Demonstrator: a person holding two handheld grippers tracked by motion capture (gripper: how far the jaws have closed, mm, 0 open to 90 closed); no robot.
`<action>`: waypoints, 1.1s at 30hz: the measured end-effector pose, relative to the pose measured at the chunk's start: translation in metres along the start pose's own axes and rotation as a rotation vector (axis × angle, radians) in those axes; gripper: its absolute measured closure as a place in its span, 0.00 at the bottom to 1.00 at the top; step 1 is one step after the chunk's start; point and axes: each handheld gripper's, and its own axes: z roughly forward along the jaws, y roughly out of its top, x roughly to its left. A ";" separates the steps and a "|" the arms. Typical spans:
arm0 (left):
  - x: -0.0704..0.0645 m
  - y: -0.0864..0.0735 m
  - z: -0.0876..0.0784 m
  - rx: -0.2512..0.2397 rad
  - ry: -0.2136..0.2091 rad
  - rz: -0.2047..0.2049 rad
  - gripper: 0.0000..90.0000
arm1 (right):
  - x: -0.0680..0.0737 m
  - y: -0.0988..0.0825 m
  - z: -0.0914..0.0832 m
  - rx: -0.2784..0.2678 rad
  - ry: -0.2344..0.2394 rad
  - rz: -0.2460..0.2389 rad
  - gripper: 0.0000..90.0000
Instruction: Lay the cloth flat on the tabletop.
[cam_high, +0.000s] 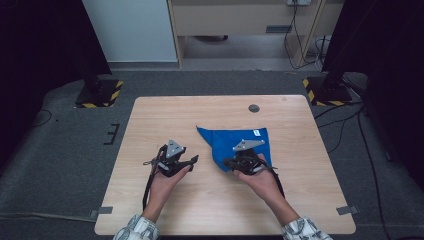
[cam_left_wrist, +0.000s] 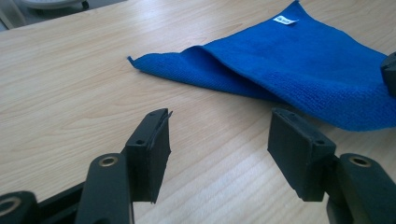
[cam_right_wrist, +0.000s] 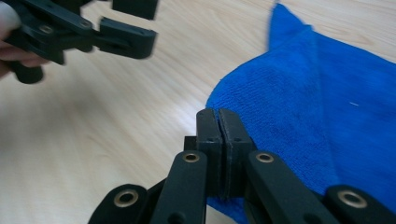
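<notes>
Blue cloth (cam_high: 235, 144) lies partly folded on the tabletop (cam_high: 165, 115), right of centre; the right tongs (cam_right_wrist: 218, 122) are pressed closed at its near-left edge, apparently pinching a thin bit of cloth, though the jaws hide the actual bite. Left tongs (cam_left_wrist: 217, 140) hang open and empty just left of the cloth, over bare wood. Risk: a shallow pinch could slip off when lifted, or catch only one layer and undo the fold; the cloth's right side is cut off in both gripper views.
</notes>
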 end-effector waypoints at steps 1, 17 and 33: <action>0.001 -0.001 -0.005 -0.004 0.002 0.004 0.42 | 0.005 0.002 0.001 0.001 0.013 0.000 0.98; 0.000 -0.016 -0.024 0.029 -0.009 0.026 0.42 | 0.025 -0.006 0.009 -0.012 0.010 -0.054 0.46; -0.034 -0.041 0.003 0.205 -0.085 0.166 0.41 | -0.057 -0.073 -0.035 0.039 -0.285 0.023 0.31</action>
